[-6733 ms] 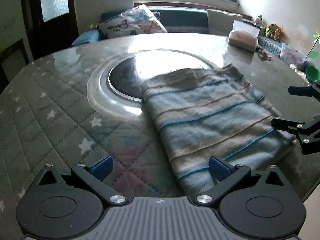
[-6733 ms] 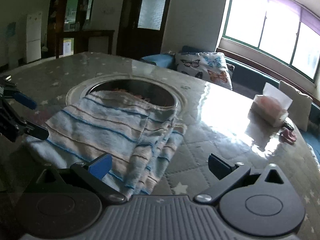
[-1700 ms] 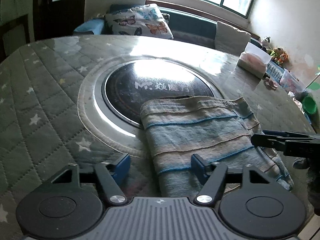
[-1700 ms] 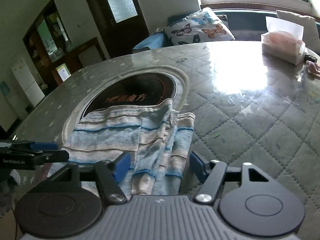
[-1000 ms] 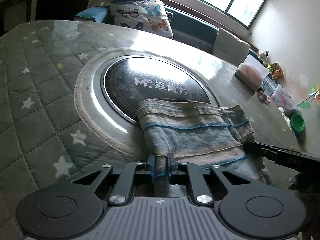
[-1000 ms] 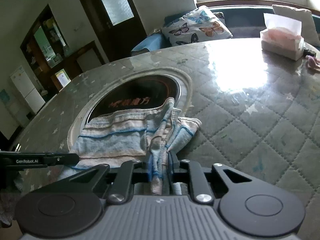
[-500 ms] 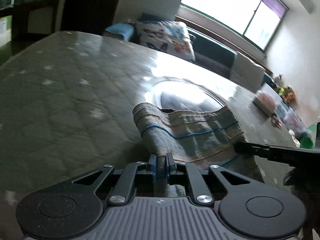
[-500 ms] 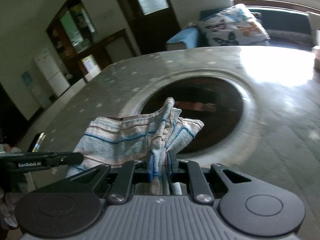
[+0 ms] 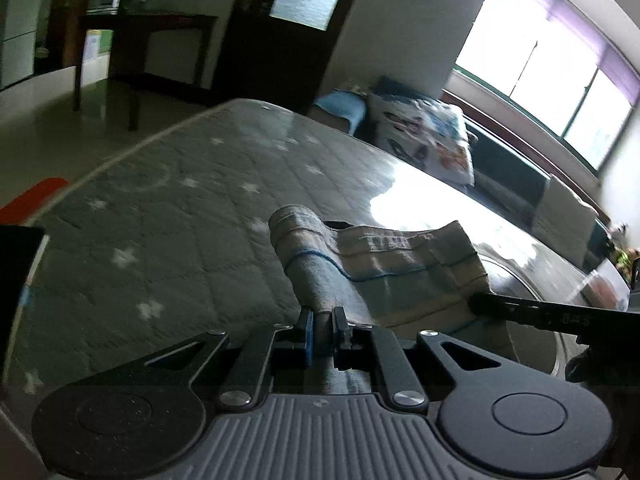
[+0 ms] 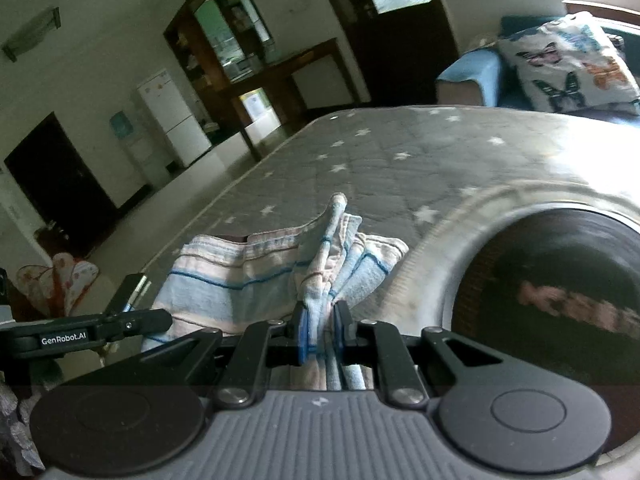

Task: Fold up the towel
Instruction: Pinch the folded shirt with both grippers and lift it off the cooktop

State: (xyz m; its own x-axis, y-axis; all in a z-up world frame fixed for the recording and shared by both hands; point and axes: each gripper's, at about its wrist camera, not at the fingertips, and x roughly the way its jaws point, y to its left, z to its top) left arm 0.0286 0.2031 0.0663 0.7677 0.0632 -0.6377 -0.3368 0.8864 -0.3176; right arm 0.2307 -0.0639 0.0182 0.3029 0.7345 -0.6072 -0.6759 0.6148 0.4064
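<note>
Left claw (image 9: 323,327) and right claw (image 10: 323,334) clamping towel (image 9: 380,264) corners, table (image 9: 180,216) edge near

Both cameras are riding low, each just behind its own fingers and tilting down over the table (image 9: 168,216). The left one is looking along the left gripper (image 9: 322,330), close over the towel (image 9: 372,268), and facing across the quilted top toward the door (image 9: 276,24) and the window (image 9: 560,68). The right one is sitting right behind the right gripper (image 10: 322,336), facing the far doorway and the fridge (image 10: 172,116), with the dark round plate (image 10: 560,292) to its right. Both are sharing the towel, the starred cover, the butterfly cushion (image 10: 572,68), and each other's gripper at the frame edge.
</note>
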